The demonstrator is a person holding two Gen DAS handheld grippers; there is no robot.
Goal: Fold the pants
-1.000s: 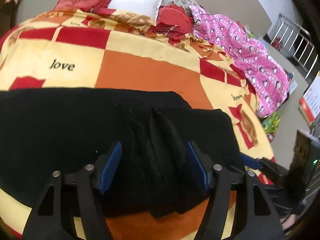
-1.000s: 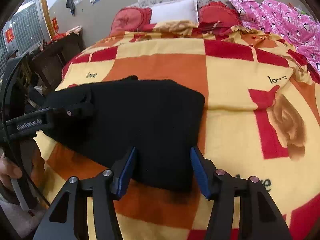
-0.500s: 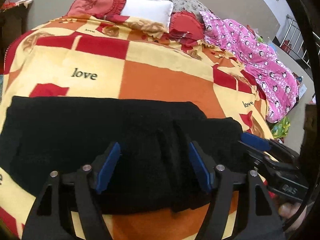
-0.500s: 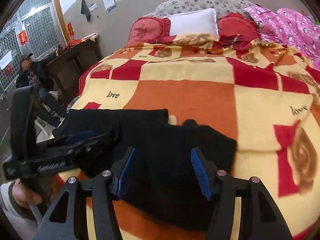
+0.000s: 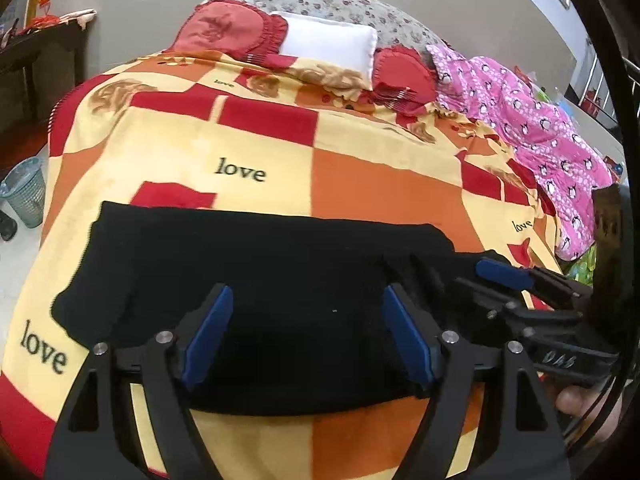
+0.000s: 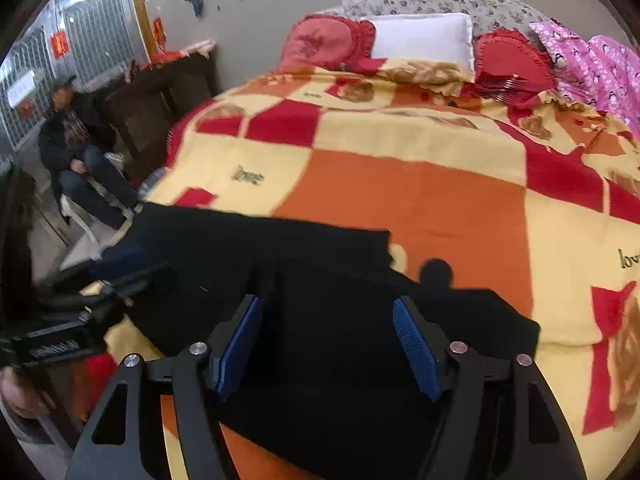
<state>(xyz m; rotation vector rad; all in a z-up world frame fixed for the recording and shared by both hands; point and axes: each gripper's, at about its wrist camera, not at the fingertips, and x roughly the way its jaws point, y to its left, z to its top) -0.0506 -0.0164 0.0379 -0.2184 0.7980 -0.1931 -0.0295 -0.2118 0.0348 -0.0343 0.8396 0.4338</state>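
The black pants (image 5: pixel 260 280) lie folded in a wide band across the near part of the checked blanket (image 5: pixel 360 184); they also show in the right wrist view (image 6: pixel 328 320). My left gripper (image 5: pixel 308 332) is open and empty, raised above the pants near their front edge. My right gripper (image 6: pixel 328 344) is open and empty above the right part of the pants. The right gripper shows at the right edge of the left wrist view (image 5: pixel 532 300); the left gripper shows blurred at the left of the right wrist view (image 6: pixel 80 312).
Red cushions (image 5: pixel 228 28) and a white pillow (image 5: pixel 328 44) lie at the bed's head. A pink quilt (image 5: pixel 540 136) drapes the right side. A grey bin (image 5: pixel 24 188) stands on the floor at left. A person (image 6: pixel 76 144) sits by a dark cabinet (image 6: pixel 168 96).
Both grippers have lifted and pulled back from the pants, staying open. More of the pants and bed has come into view, and the pants lie flat where they were.
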